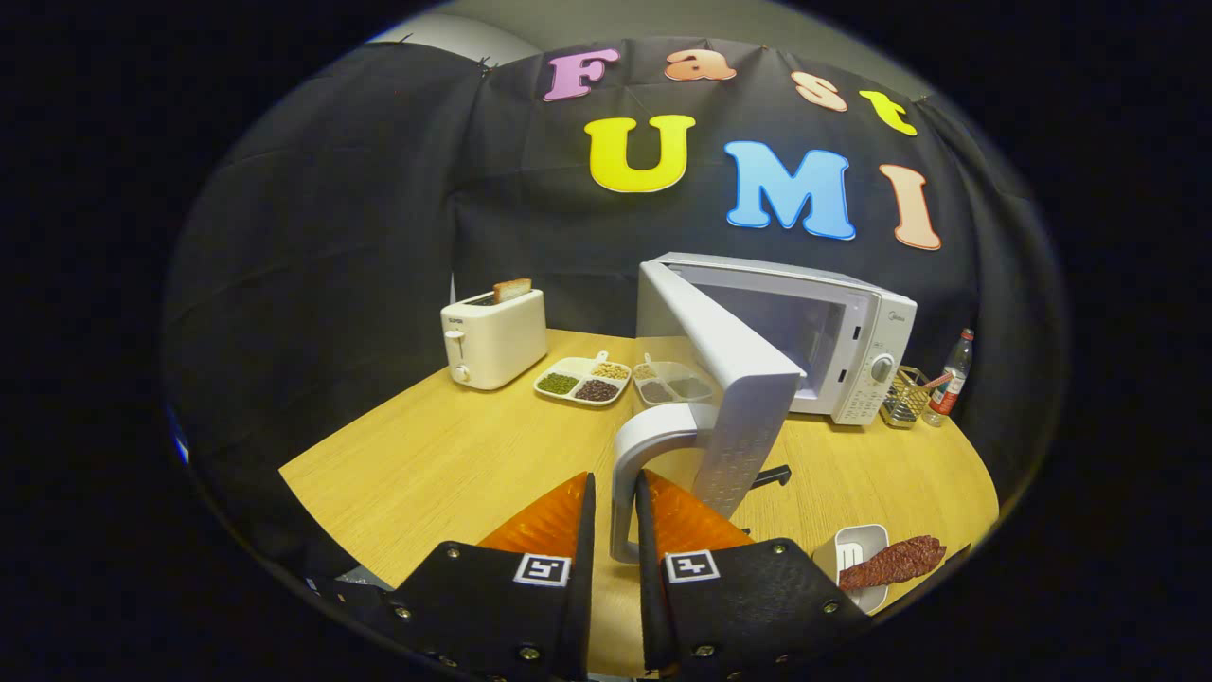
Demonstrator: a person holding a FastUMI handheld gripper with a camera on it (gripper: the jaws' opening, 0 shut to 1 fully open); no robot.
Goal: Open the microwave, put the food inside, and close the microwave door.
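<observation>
Between your claw [615, 530] fingers stands the curved white handle [632, 474] of the white microwave's [852, 350] door [734, 379], and both fingers are pinched on it. That door is swung well out toward you, so the cavity behind it lies open; I judge the opening step to be nearly or fully done.

Your food, a dark reddish strip of meat [892, 563], lies on a small white dish [857, 559] at the near right of the wooden table [454, 464], just right of your claw. Next you would need to spread the fingers off the handle, back away without nudging the door, then swing right to the meat. It lies flat and thin, so come at it low and grip across its narrow width.

Far left, a white toaster [494, 338] and two divided trays of beans [582, 380] stay out of your path.
</observation>
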